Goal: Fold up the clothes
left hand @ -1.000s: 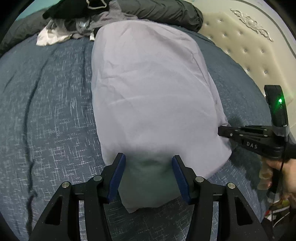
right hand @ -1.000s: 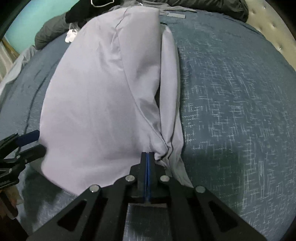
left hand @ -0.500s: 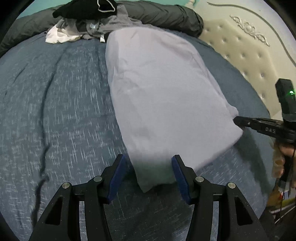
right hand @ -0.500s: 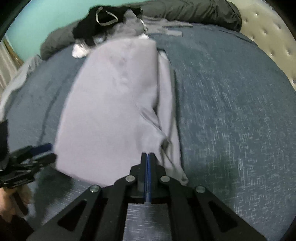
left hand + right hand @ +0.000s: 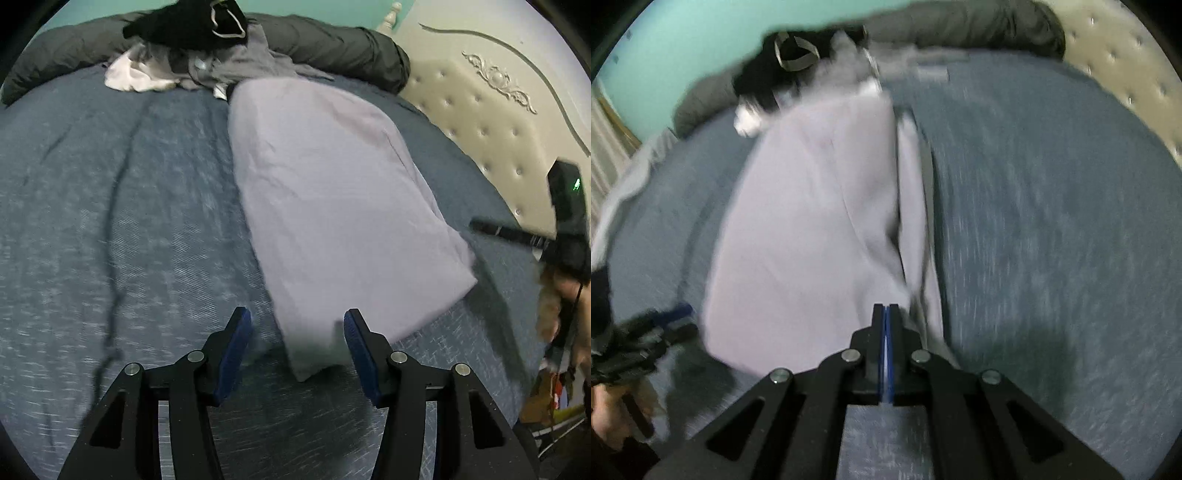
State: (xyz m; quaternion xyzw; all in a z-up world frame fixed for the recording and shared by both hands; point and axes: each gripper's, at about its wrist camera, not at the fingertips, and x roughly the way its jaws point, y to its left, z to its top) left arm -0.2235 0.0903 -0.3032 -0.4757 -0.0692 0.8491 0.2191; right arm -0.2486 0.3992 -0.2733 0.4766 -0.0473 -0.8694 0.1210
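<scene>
Blue-grey bedspread [image 5: 110,221] is seen across a bed, with a tufted cream headboard [image 5: 498,122] at 2 o'clock in the left wrist view and a heap of unfolded clothes [image 5: 192,48] at 12 o'clock against a dark rolled duvet [image 5: 332,40].

Pale lilac garment [image 5: 332,206] is laid flat on the bedspread as a long narrow panel. Its long axis is run from the heap at 12 o'clock down to the near hem at 6 o'clock, just ahead of both grippers.

Left gripper [image 5: 293,343]: jaws are held about half open, nothing pinched. The garment's near left corner is seen between and just beyond the blue pads [image 5: 236,347], apparently untouched.

Right gripper [image 5: 885,314]: jaws are pressed fully together. A bunched fold at the garment's right edge [image 5: 916,258] is seen just beyond the tips at 1 o'clock; whether cloth is caught cannot be told through the motion blur.

Judgement: the coming move is likely turned on the near hem, at both corners, to be carried along the long axis toward 12 o'clock. The left gripper is judged better placed, its corner already lying between the jaws.
</scene>
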